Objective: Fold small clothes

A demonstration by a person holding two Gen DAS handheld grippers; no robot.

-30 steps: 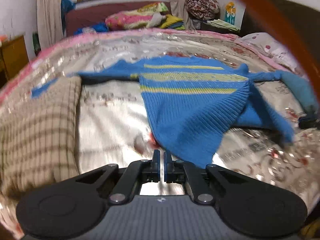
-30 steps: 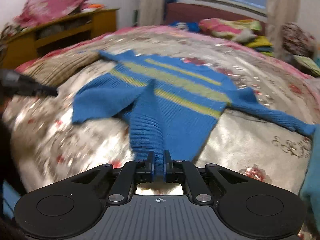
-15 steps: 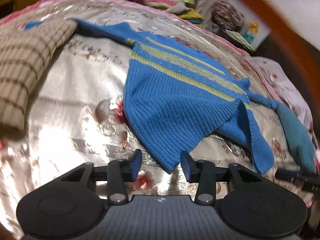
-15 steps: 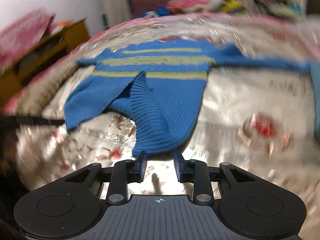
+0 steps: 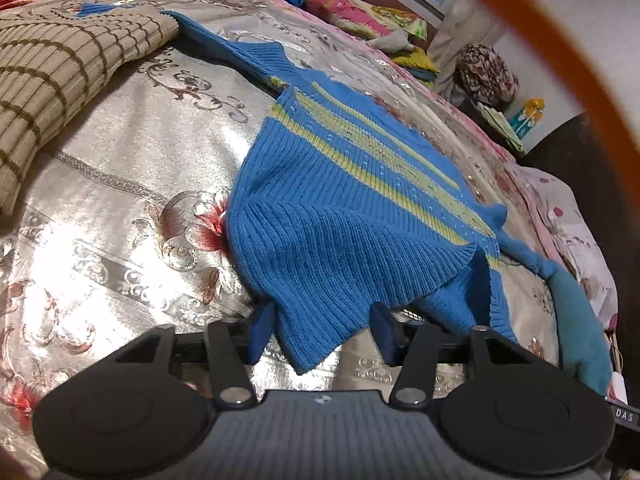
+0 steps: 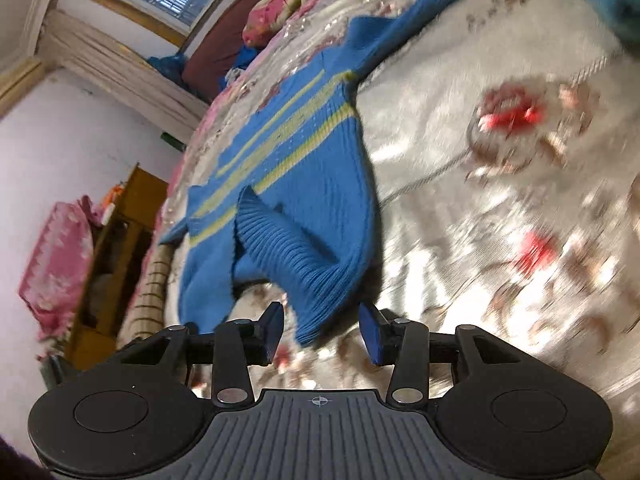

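A small blue knit sweater (image 5: 340,216) with yellow-green stripes lies spread on a silvery floral bedspread (image 5: 132,184). Its bottom hem is bunched and partly turned over. My left gripper (image 5: 322,330) is open, its jaws on either side of one hem corner, which lies loose between them. In the right wrist view the sweater (image 6: 296,184) shows tilted. My right gripper (image 6: 322,330) is open, with the other hem corner lying loose between its jaws.
A tan striped cloth (image 5: 60,68) lies at the left on the bed. A teal garment (image 5: 576,320) lies at the right edge. Folded bedding (image 5: 360,12) is stacked beyond the bed. A wooden cabinet (image 6: 116,260) stands beside the bed.
Both grippers were shut on the sweater's hem corners one second ago. Both have opened wide and let the hem drop onto the bed. The right view has rolled sideways.
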